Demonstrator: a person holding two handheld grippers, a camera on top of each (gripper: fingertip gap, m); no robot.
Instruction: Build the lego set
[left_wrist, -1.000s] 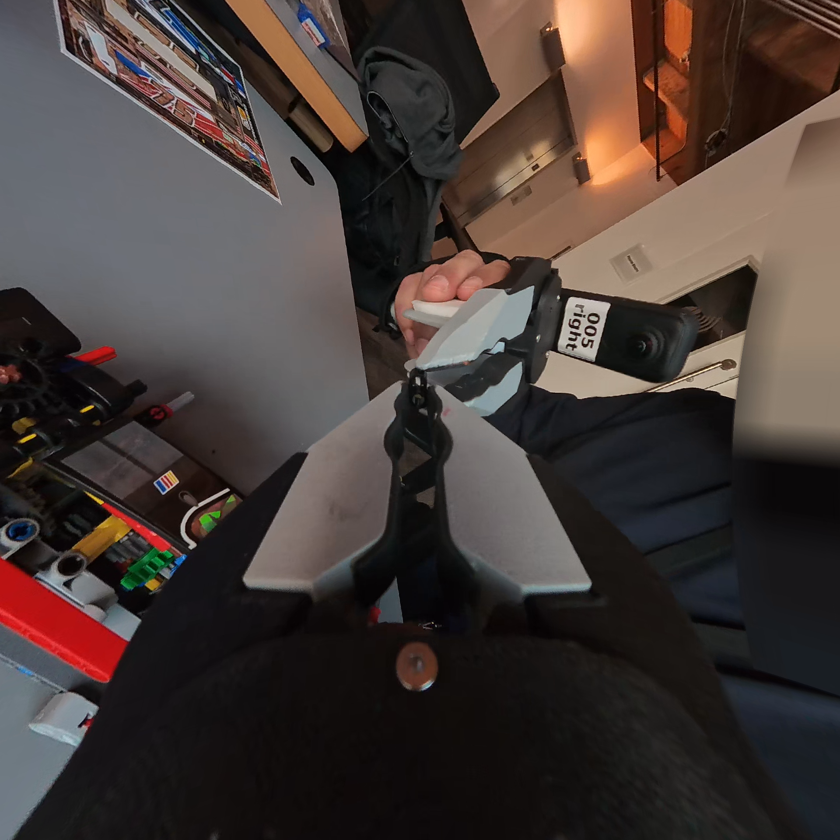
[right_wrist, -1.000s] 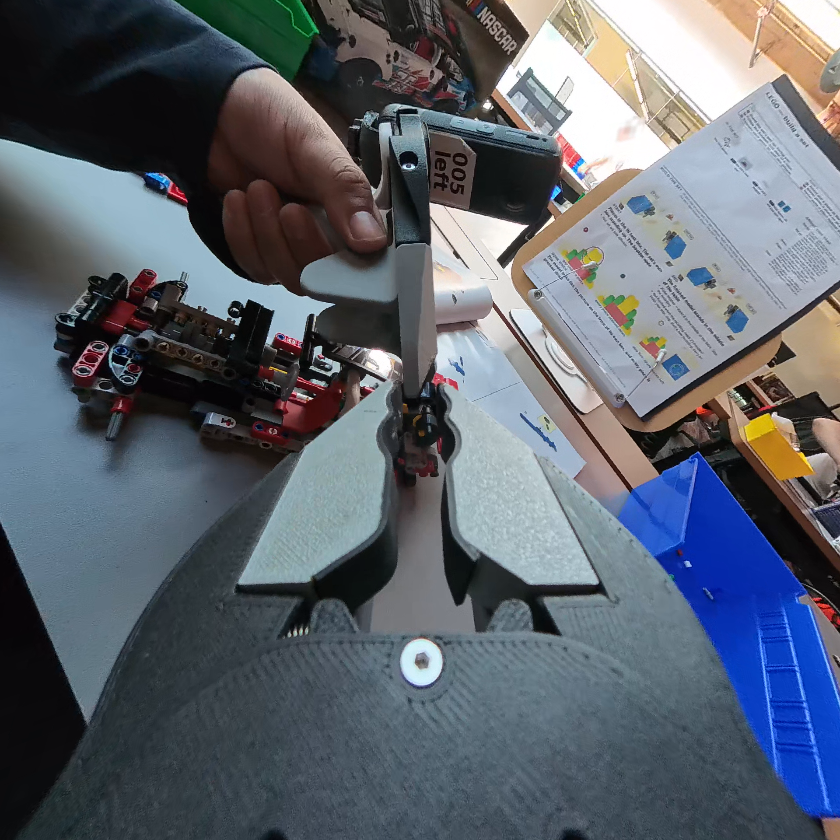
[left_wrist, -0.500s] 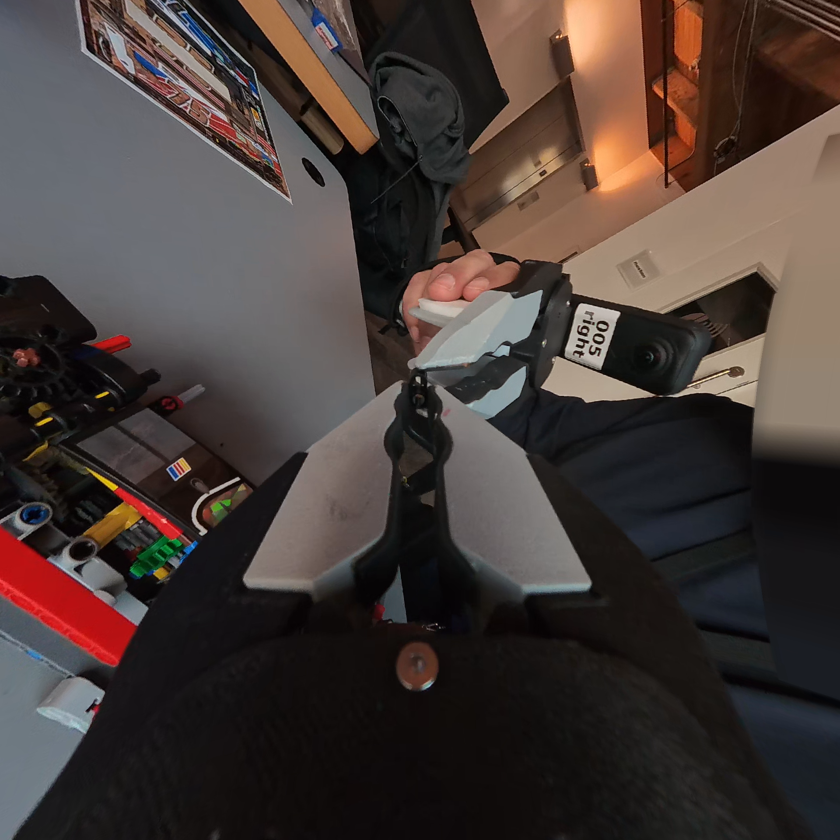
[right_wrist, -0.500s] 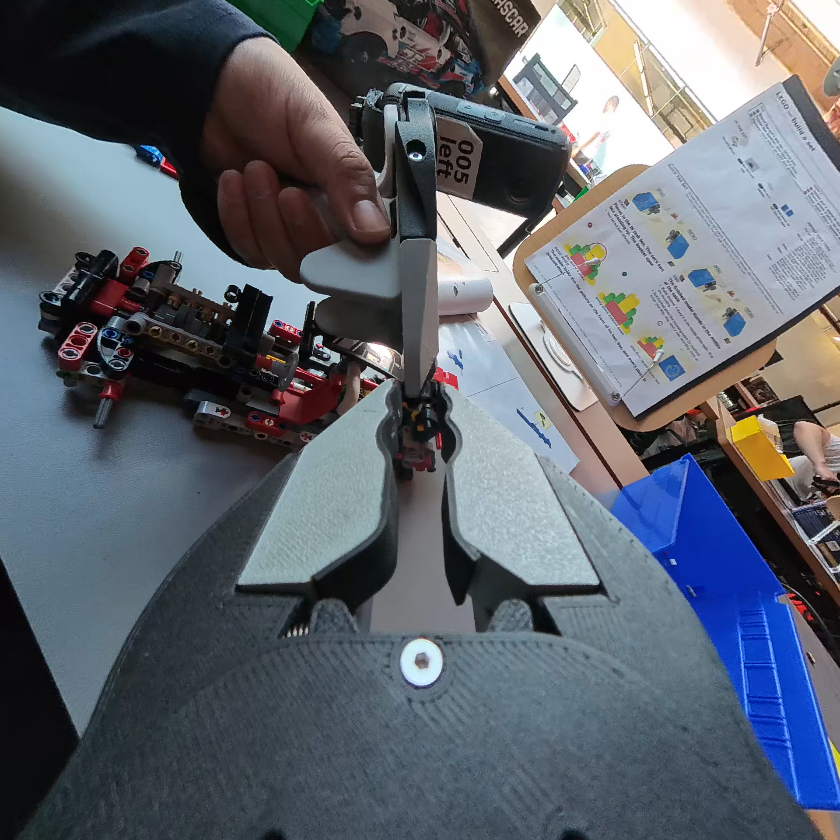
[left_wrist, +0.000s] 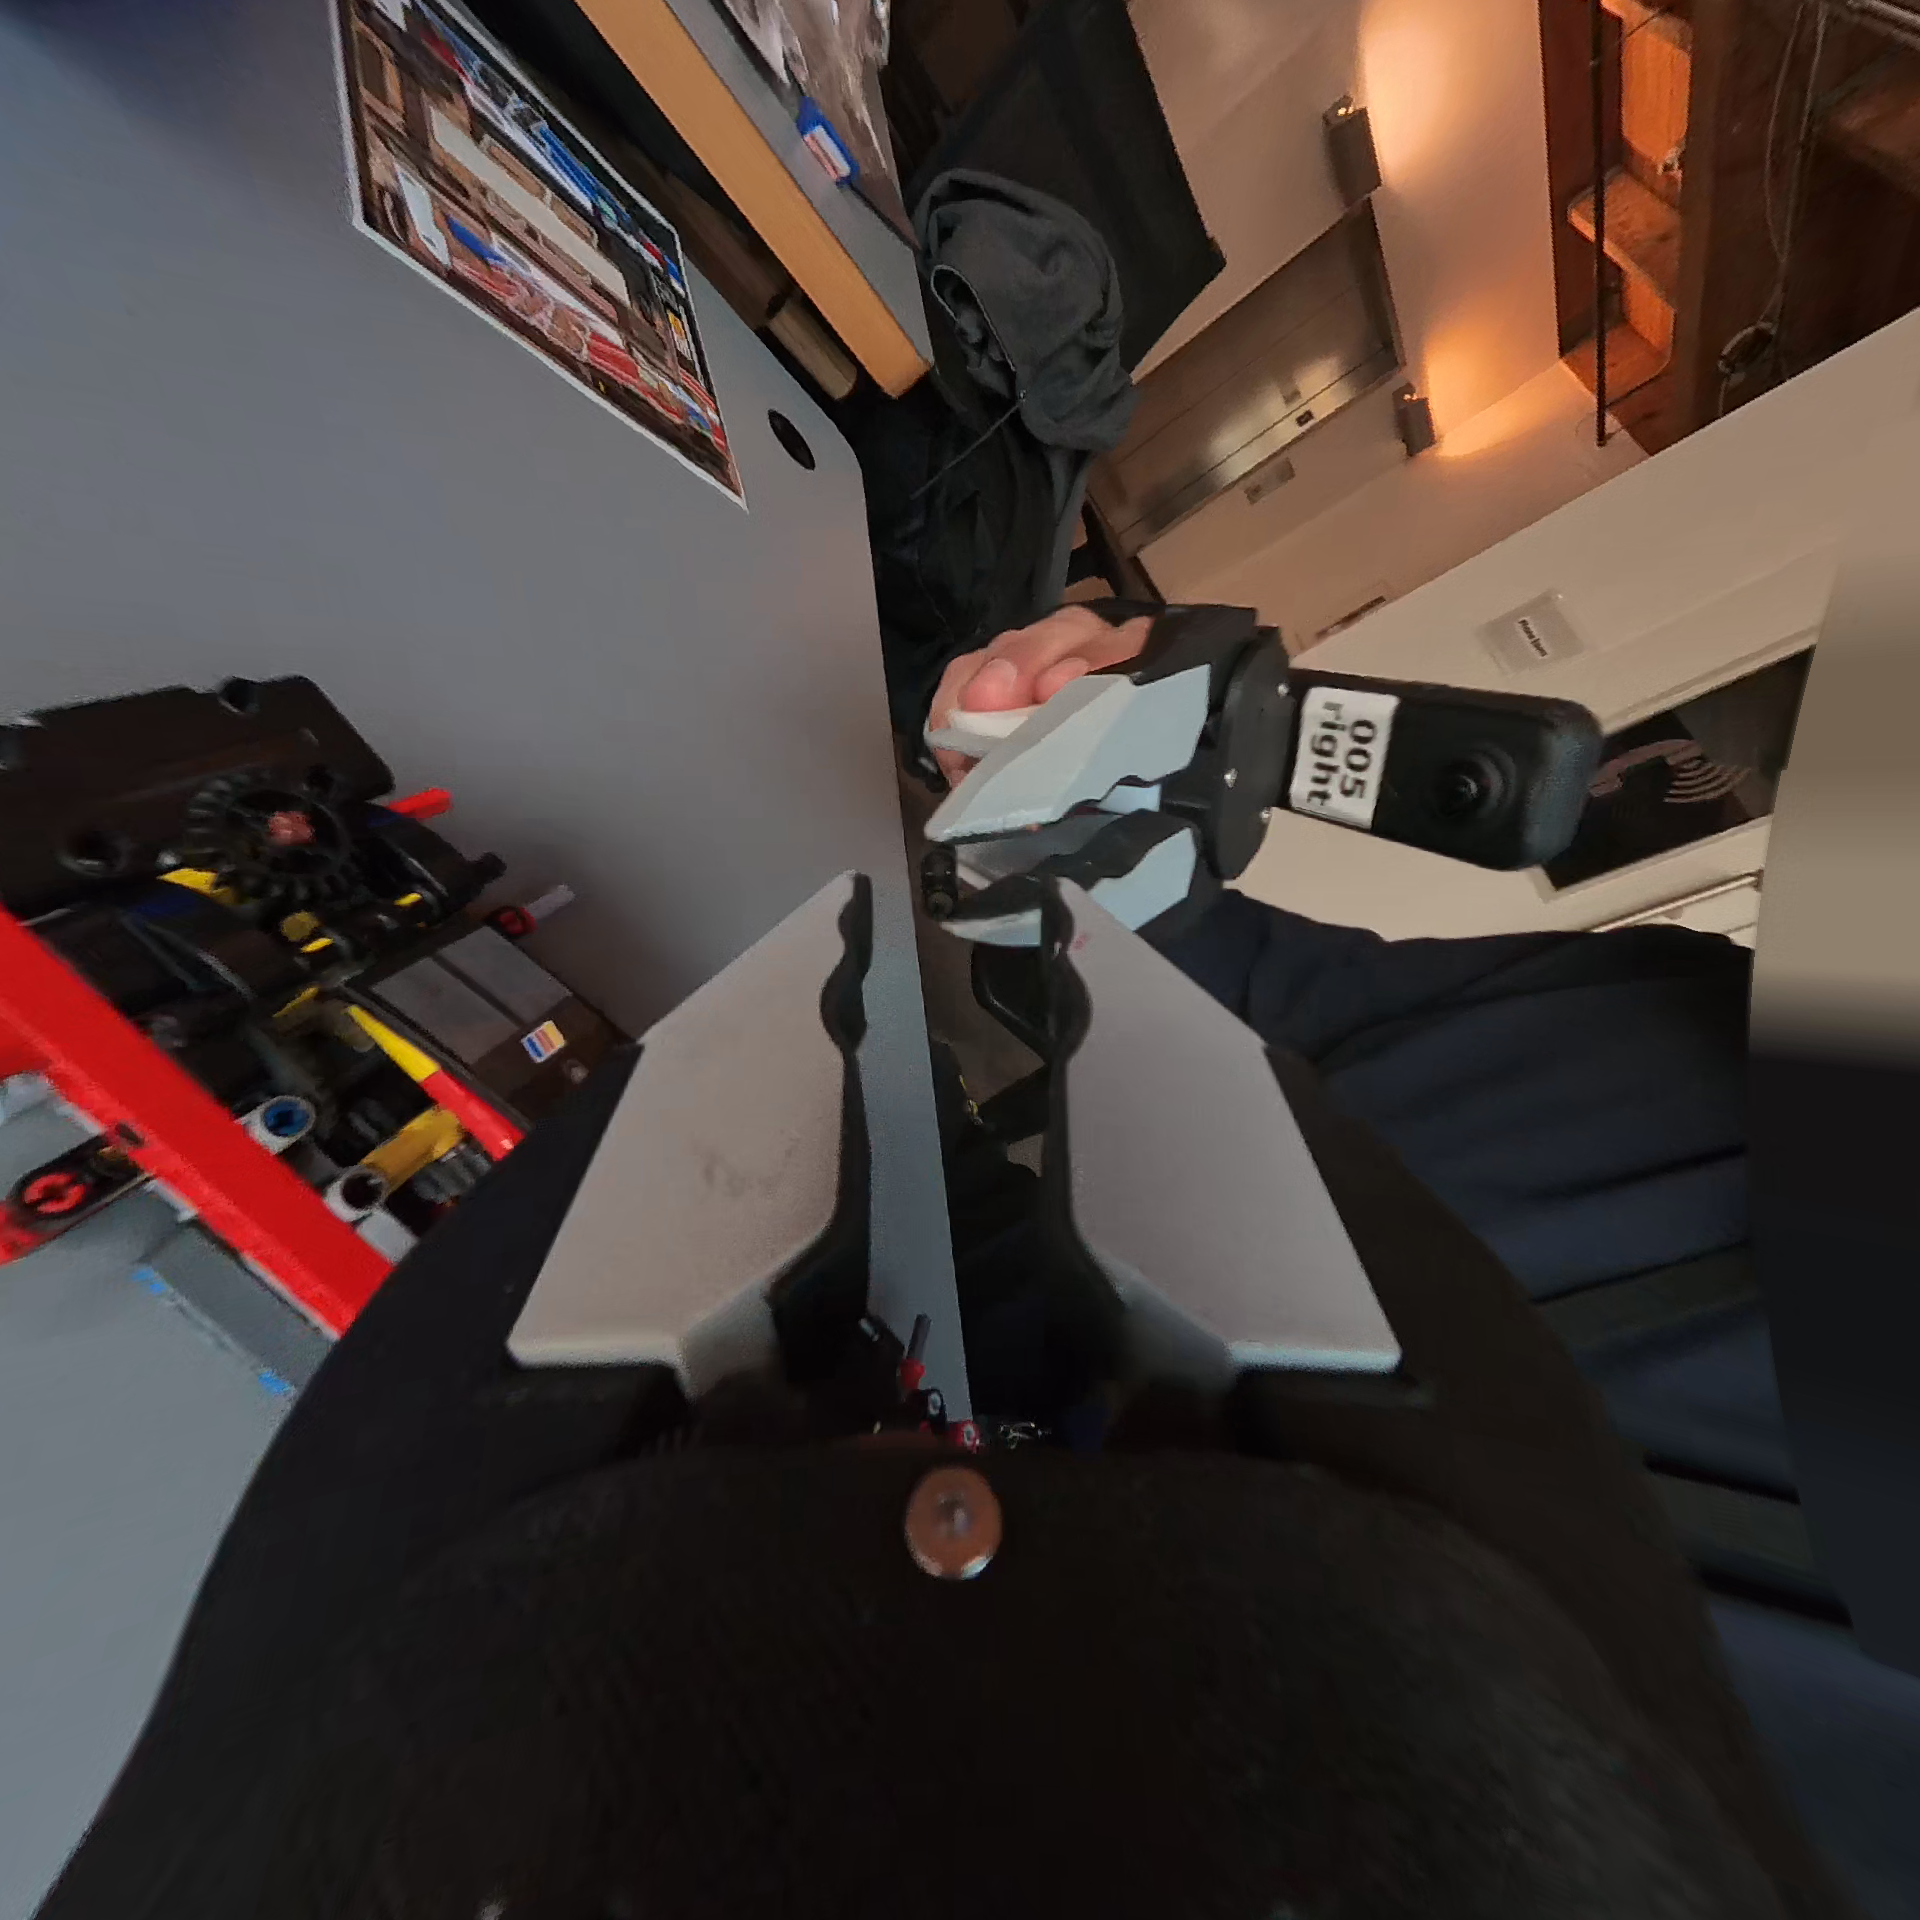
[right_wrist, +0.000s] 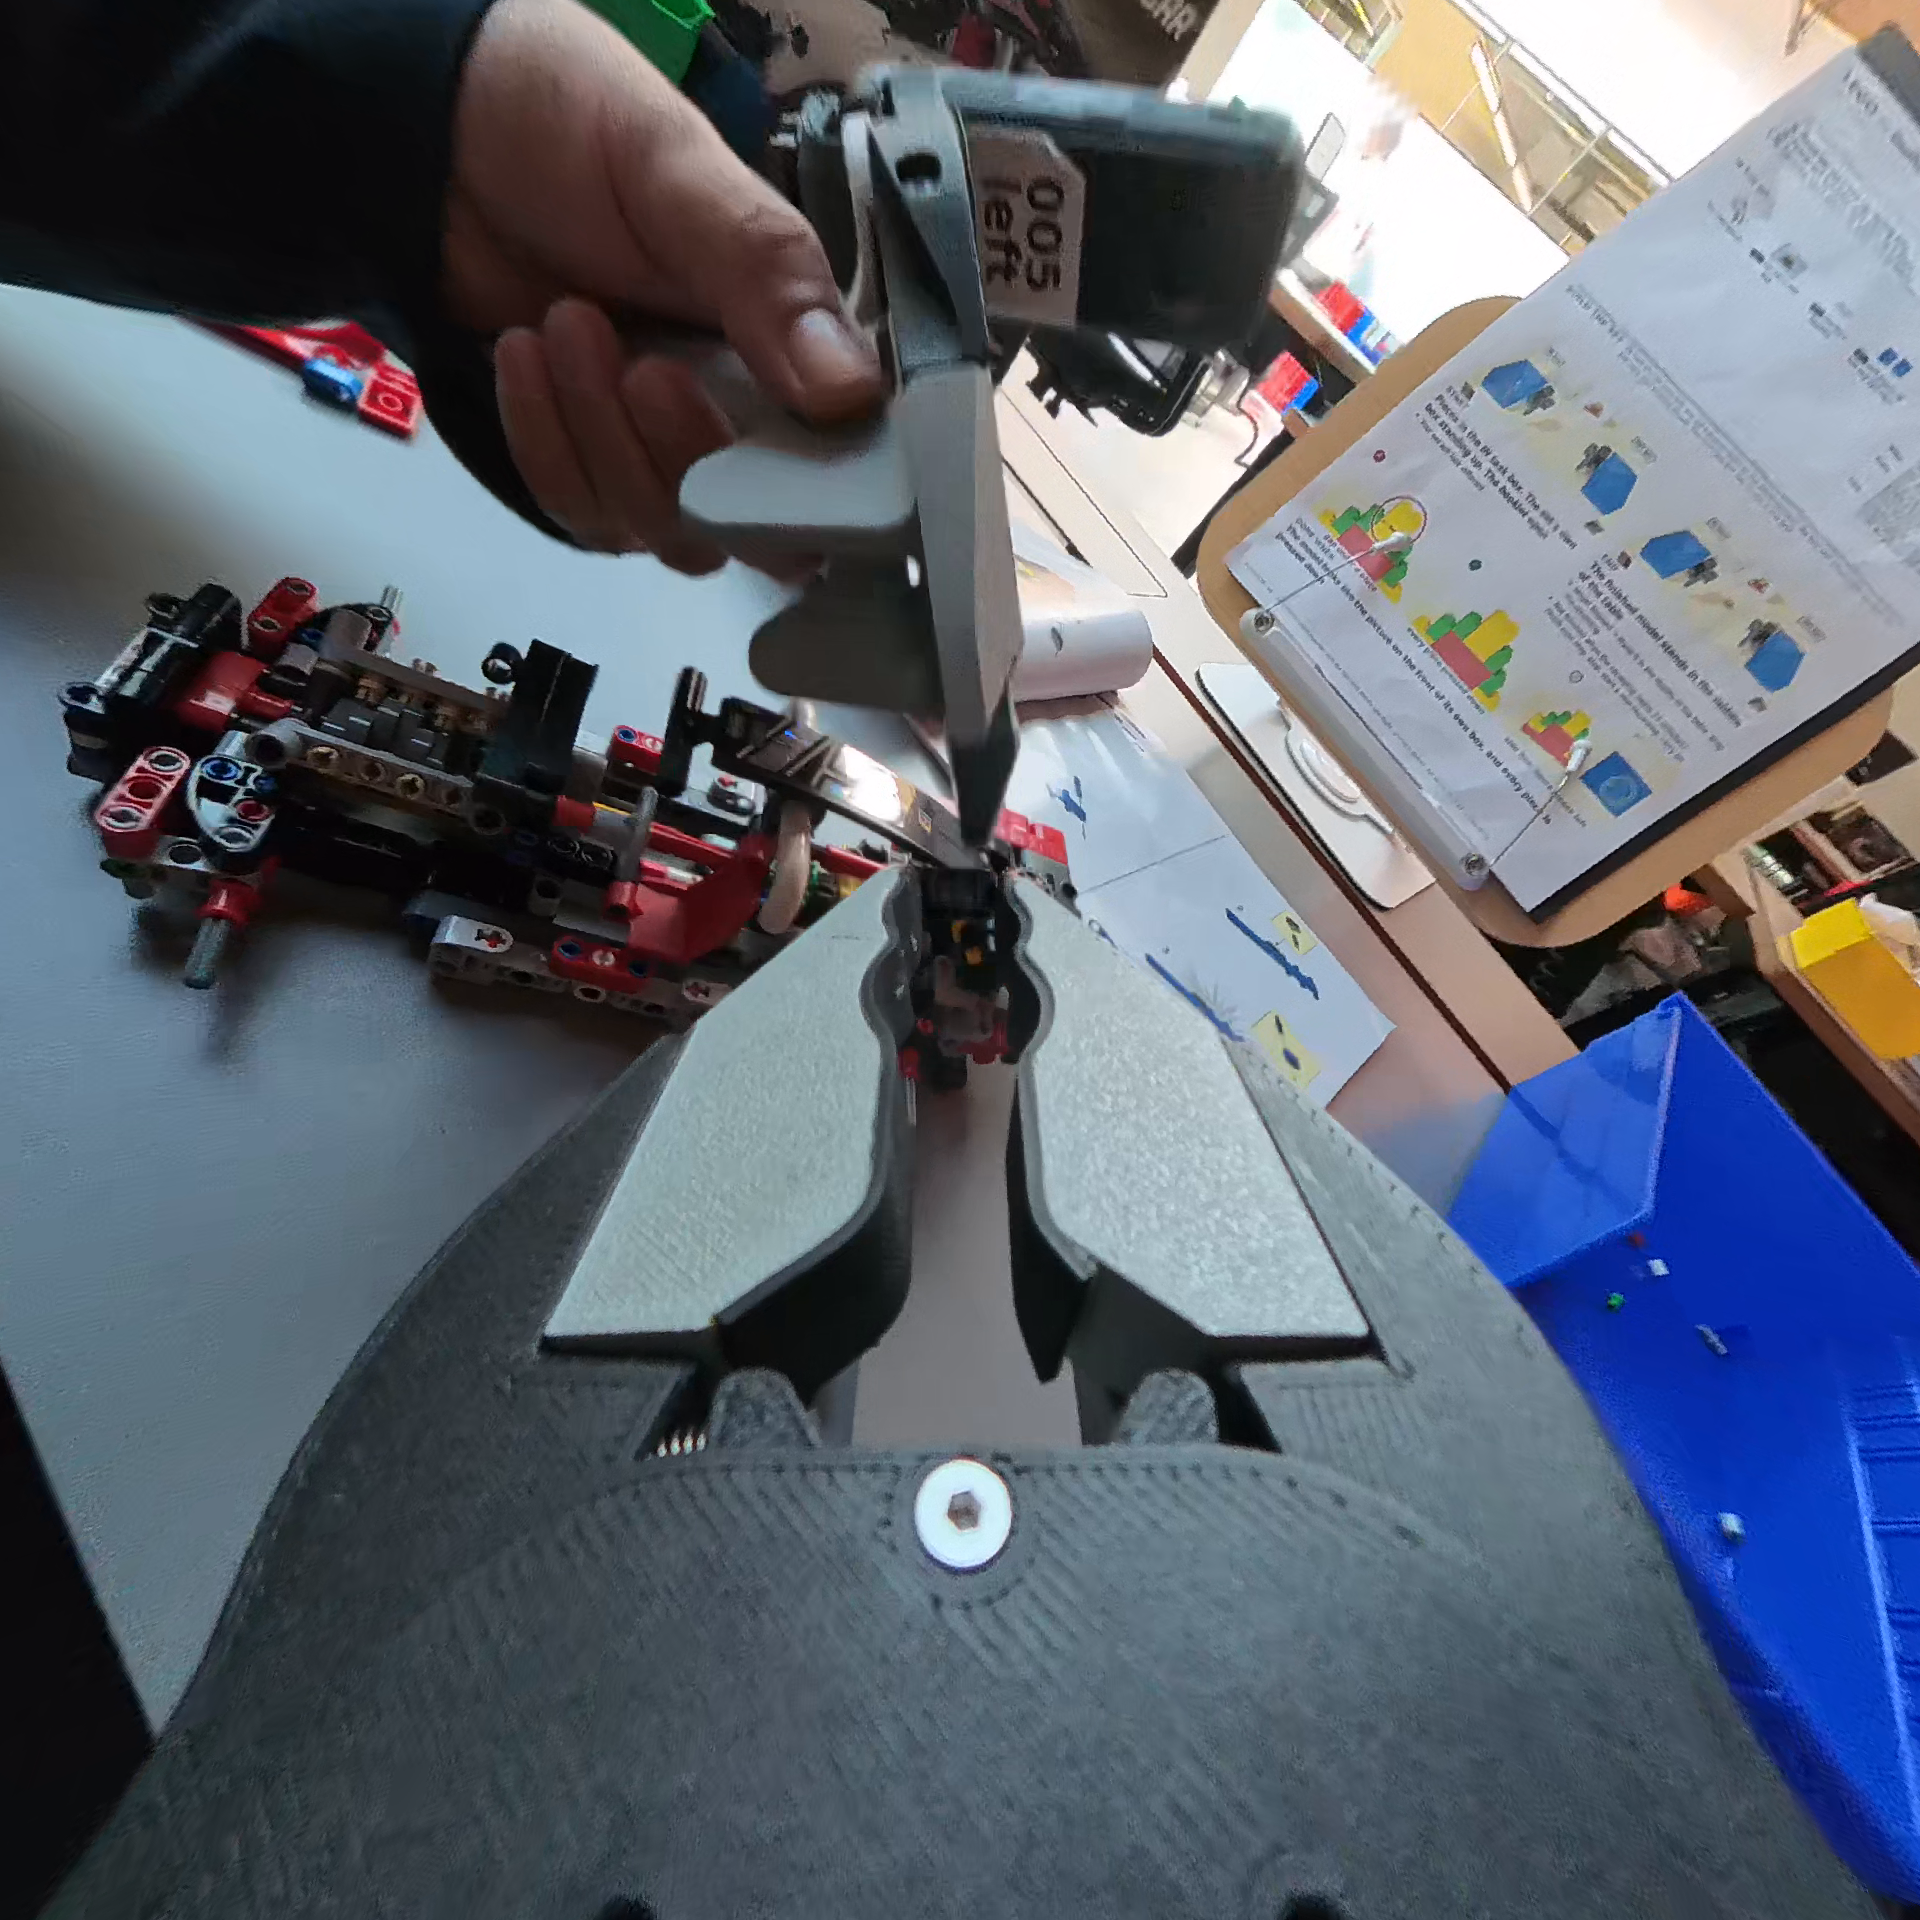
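We see the right gripper (right_wrist: 961, 904) clenched on a small black brick assembly (right_wrist: 958, 971) with red and yellow bits; the left gripper (left_wrist: 956, 904) stands released, probably holding nothing. Both carry white labels.

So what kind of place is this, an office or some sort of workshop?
Probably a shared workshop or lab for toy-brick building: a half-built red and black brick vehicle lies on the grey table, an instruction sheet on a stand shows brick models, and a blue parts bin sits alongside.
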